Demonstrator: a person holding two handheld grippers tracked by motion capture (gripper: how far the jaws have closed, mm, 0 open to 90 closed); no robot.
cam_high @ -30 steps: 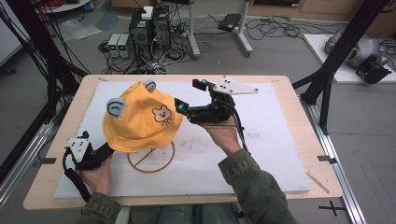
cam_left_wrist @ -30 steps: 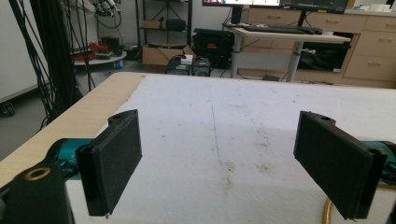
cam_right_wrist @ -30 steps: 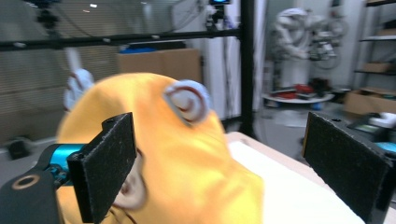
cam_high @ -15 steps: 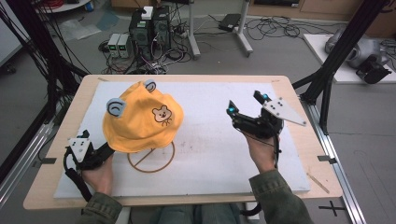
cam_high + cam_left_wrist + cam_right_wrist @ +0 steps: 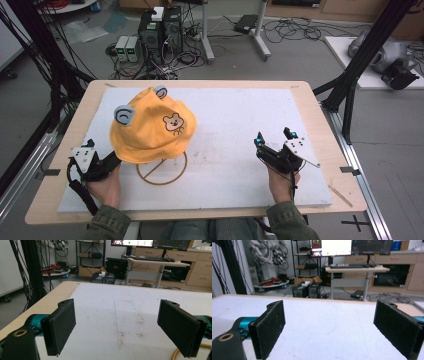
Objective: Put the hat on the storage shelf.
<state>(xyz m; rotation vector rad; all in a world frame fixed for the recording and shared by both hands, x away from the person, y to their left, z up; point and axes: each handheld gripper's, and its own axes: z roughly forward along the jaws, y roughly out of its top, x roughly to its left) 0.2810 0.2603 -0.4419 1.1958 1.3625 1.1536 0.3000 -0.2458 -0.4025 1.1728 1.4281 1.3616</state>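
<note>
- A wooden table (image 5: 310,100) carries a white mat (image 5: 240,120) that covers most of its top; faint marks and smudges show on the mat.
- An orange bucket hat (image 5: 150,130) sits on the left half of the mat. It has two small grey-blue ears on its crown and a little bear face printed on the side toward the right.
- The hat rests on a stand; a brown ring base (image 5: 162,170) with a bar across it shows just below the hat's near brim, flat on the mat.
- The left gripper (image 5: 102,162), held in the person's left hand (image 5: 105,187), lies at the near left of the mat. Its tips are just beside the near-left brim of the hat; whether they touch the brim cannot be told.
- In the left gripper view its two black pads (image 5: 60,327) stand wide apart with bare mat between them, released; a curve of the brown ring shows at the near right corner.
- The right gripper (image 5: 275,142), held in the person's right hand (image 5: 281,182), sits on the near right of the mat, well apart from the hat, pointing away from the person.
- In the right gripper view its pads (image 5: 269,327) are also spread wide, released, with bare mat between them.
- Beyond the far edge of the table, the floor holds computer boxes (image 5: 160,30) and tangled cables.
</note>
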